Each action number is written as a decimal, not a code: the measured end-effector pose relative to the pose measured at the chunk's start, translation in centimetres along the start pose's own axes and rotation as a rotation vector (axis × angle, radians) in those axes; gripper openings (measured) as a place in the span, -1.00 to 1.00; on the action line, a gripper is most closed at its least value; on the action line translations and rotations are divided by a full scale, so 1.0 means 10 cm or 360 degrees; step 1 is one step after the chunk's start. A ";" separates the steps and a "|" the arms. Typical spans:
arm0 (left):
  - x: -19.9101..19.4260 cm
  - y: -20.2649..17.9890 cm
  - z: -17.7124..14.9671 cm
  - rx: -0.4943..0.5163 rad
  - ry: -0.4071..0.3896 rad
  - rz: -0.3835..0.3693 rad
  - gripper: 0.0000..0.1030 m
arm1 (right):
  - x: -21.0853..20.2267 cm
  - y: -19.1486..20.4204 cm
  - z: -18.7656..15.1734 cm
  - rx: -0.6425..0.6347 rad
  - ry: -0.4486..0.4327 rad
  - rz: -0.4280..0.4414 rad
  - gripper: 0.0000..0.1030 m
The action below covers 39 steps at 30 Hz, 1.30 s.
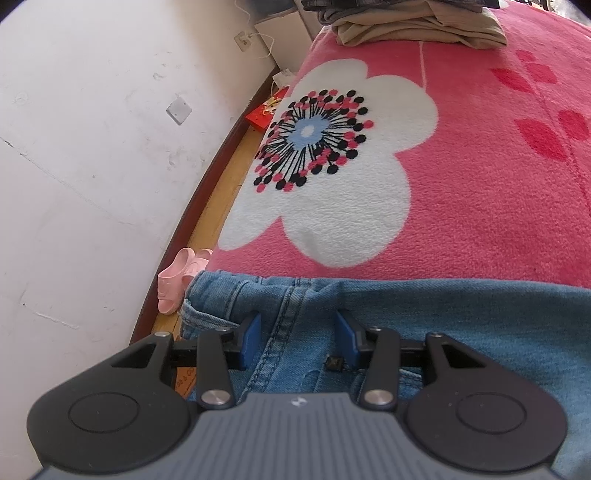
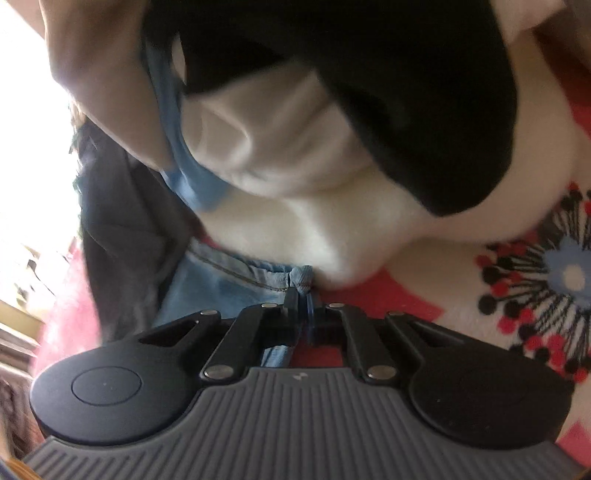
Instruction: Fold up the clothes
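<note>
A pair of light blue jeans (image 1: 424, 325) lies across the near part of a pink flowered blanket (image 1: 461, 192). My left gripper (image 1: 298, 332) is open, its blue pads just above the jeans on either side of a seam near the waistband. My right gripper (image 2: 303, 299) is shut on a hem edge of the jeans (image 2: 229, 280) in the right wrist view. A heap of unfolded clothes, white (image 2: 295, 147), black (image 2: 406, 92) and grey (image 2: 122, 221), lies right behind it.
A stack of folded clothes (image 1: 417, 26) sits at the far end of the bed. The bed's left edge drops to a wooden floor strip (image 1: 221, 184) by a white wall (image 1: 92, 147), with pink slippers (image 1: 177, 280) and a red packet (image 1: 266, 110).
</note>
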State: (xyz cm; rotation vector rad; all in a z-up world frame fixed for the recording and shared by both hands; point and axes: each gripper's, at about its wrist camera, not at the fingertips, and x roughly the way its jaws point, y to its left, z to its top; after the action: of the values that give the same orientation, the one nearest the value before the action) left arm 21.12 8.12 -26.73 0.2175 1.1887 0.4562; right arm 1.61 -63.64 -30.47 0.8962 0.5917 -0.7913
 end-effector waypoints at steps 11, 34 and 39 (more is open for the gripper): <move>0.02 0.06 -0.03 -0.0029 -0.0026 -0.0057 -0.11 | -0.81 0.39 -0.05 -0.0475 -0.0046 -0.0017 -0.21; 0.06 0.26 -0.13 -0.0123 -0.0122 -0.0214 -0.12 | -1.99 2.57 -3.43 -0.1864 0.1702 0.1546 -0.04; 0.07 0.28 -0.15 -0.0141 -0.0137 -0.0235 -0.12 | -1.77 2.53 -3.70 -0.1957 0.1760 0.1342 -0.04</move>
State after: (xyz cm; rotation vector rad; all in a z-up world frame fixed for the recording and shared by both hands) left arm 19.36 10.79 -26.76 0.0715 1.0893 0.3654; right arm 7.04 -16.12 -24.62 0.2397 1.3006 0.9143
